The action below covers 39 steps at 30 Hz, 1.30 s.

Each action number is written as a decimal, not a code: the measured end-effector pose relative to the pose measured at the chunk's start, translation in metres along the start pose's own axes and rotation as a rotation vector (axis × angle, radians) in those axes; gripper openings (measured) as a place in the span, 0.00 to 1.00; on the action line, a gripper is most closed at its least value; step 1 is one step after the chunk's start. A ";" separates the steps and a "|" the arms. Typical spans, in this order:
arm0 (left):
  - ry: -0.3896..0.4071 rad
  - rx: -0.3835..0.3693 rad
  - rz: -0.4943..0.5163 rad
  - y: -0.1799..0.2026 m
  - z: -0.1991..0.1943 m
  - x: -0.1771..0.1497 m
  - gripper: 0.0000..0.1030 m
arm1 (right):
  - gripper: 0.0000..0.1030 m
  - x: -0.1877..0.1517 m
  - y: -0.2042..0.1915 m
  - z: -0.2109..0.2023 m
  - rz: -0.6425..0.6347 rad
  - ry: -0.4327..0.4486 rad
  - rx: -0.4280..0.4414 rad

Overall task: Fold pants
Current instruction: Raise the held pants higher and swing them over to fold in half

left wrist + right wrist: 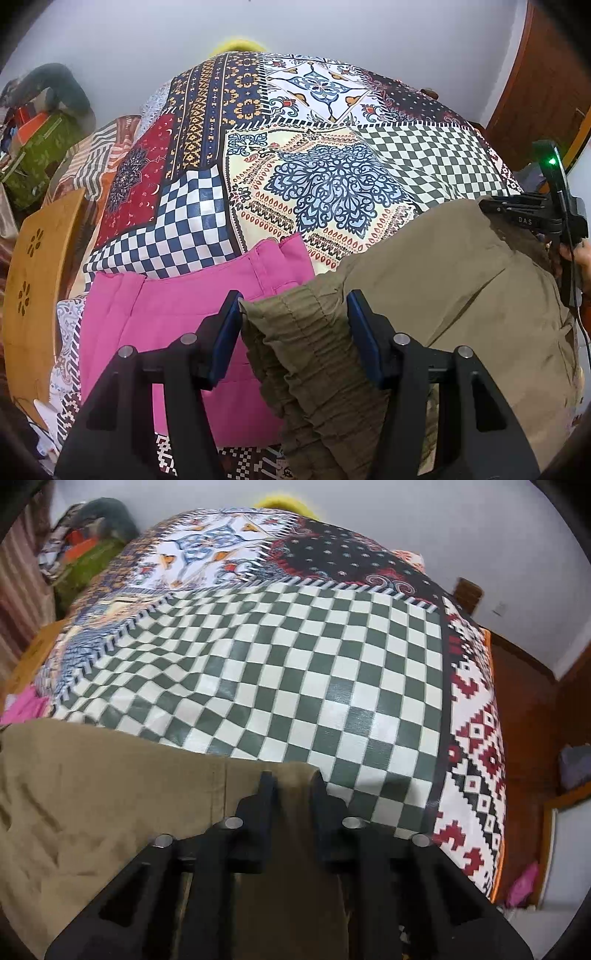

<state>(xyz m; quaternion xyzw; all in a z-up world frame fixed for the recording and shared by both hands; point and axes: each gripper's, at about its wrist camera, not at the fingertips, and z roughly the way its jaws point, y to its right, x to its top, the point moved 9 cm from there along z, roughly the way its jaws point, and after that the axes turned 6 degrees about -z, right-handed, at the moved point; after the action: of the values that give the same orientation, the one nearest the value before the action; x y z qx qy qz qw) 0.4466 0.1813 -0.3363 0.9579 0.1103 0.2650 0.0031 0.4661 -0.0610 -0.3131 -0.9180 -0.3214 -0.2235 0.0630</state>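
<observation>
Olive-khaki pants lie across the near part of a patchwork-print bed cover. My left gripper has its jaws wide apart around the gathered elastic waistband, and the pads do not press it. My right gripper is shut on the pants' leg end at the edge of the green checkered patch. The rest of the pants spreads to the left in the right wrist view. The right gripper also shows at the right edge of the left wrist view.
Folded pink pants lie just left of the olive pair, and a corner shows in the right wrist view. A wooden board stands at the bed's left. Clutter and a green bag sit far left. A wooden door is at right.
</observation>
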 end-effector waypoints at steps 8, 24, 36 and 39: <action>0.029 -0.005 0.005 0.004 -0.018 0.010 0.55 | 0.04 0.005 0.004 -0.042 0.025 0.131 -0.071; 0.160 -0.017 0.050 0.036 -0.110 0.023 0.53 | 0.04 0.020 0.024 -0.194 0.119 0.463 -0.131; 0.199 -0.044 0.093 0.047 -0.183 -0.030 0.53 | 0.03 -0.037 -0.008 -0.271 0.167 0.542 -0.074; 0.199 -0.054 0.101 0.048 -0.195 -0.049 0.53 | 0.04 -0.053 -0.018 -0.282 0.179 0.551 -0.060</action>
<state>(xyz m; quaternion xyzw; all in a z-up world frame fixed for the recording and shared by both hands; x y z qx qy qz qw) 0.3170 0.1137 -0.1908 0.9307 0.0544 0.3617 0.0045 0.3143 -0.1498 -0.0860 -0.8489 -0.2031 -0.4674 0.1402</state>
